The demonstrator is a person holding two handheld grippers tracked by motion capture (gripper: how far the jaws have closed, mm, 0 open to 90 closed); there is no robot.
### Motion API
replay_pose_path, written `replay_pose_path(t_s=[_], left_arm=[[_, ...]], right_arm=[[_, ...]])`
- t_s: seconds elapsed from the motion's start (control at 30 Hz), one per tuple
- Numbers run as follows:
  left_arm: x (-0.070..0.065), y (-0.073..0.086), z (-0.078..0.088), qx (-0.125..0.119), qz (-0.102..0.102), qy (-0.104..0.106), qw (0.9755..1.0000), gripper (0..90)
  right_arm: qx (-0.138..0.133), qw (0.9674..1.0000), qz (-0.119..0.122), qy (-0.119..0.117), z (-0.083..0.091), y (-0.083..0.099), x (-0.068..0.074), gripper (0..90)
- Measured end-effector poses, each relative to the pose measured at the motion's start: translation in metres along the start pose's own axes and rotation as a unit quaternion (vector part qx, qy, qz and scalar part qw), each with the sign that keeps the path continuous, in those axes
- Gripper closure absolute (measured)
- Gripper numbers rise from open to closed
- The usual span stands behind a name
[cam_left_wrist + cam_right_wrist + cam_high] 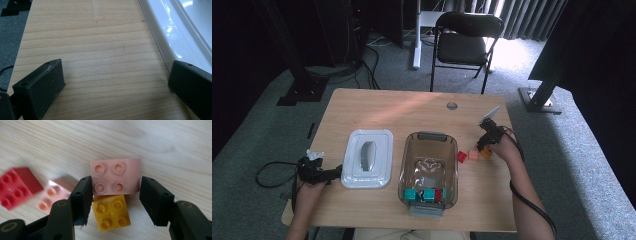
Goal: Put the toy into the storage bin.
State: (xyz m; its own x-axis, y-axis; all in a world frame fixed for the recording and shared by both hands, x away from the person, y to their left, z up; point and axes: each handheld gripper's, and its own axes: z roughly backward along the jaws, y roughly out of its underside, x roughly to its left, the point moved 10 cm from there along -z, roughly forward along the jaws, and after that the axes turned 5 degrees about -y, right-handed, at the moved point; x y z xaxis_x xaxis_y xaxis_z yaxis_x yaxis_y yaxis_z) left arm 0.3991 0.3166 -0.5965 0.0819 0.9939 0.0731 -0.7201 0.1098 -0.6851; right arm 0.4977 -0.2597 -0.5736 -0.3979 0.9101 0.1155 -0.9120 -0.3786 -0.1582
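In the right gripper view, my right gripper (115, 188) is shut on a pink brick (115, 173), studs toward the camera, raised over the wood. A yellow brick (111, 215) lies on the table just under it, between the jaws. A second pink brick (53, 195) and a red brick (17, 186) lie blurred to the left. The high view has the right gripper (483, 146) over a row of red brick (461, 156), pink brick (473, 154) and yellow brick (486, 154). My left gripper (329, 175) (115, 75) rests open on the table beside the white lid (367, 157) (175, 32).
A clear brown bin (404, 165) stands mid-table with two teal bricks (412, 194) and a red one (440, 193) at its near end. The table (412, 110) has a round hole (452, 105) near its far edge. A black chair (464, 40) stands beyond the table.
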Motion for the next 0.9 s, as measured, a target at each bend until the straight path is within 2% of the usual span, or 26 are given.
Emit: replay_pose_path(t_s=[0.1,0.2,0.23,0.3,0.33,0.4,0.57,0.7,0.9], left_arm=[[0.000,0.000,0.000,0.000,0.000,0.000,1.0000,0.8],[0.000,0.000,0.000,0.000,0.000,0.000,1.0000,0.8],[0.000,0.000,0.000,0.000,0.000,0.000,1.0000,0.8],[0.000,0.000,0.000,0.000,0.000,0.000,1.0000,0.8],[0.000,0.000,0.000,0.000,0.000,0.000,1.0000,0.8],[0.000,0.000,0.000,0.000,0.000,0.000,1.0000,0.8],[0.000,0.000,0.000,0.000,0.000,0.000,1.0000,0.8],[0.000,0.000,0.000,0.000,0.000,0.000,1.0000,0.8],[0.000,0.000,0.000,0.000,0.000,0.000,1.0000,0.8]], right_arm=[[-0.004,0.9997,-0.015,0.016,0.006,0.007,-0.014,44.4],[-0.013,0.9995,-0.029,0.008,0.011,0.012,-0.021,43.6],[-0.023,0.9991,-0.035,0.009,0.014,0.012,-0.023,43.6],[-0.042,0.9984,-0.038,-0.004,0.021,0.013,-0.022,43.6],[-0.047,0.9982,-0.036,-0.009,0.023,0.014,-0.021,43.5],[-0.046,0.9987,-0.013,-0.021,0.026,0.022,-0.012,41.6],[-0.038,0.9990,0.022,-0.013,0.019,0.037,-0.004,39.3],[-0.036,0.9991,0.023,-0.003,0.011,0.040,-0.008,40.9],[-0.033,0.9991,0.026,-0.010,0.003,0.039,-0.008,48.3]])
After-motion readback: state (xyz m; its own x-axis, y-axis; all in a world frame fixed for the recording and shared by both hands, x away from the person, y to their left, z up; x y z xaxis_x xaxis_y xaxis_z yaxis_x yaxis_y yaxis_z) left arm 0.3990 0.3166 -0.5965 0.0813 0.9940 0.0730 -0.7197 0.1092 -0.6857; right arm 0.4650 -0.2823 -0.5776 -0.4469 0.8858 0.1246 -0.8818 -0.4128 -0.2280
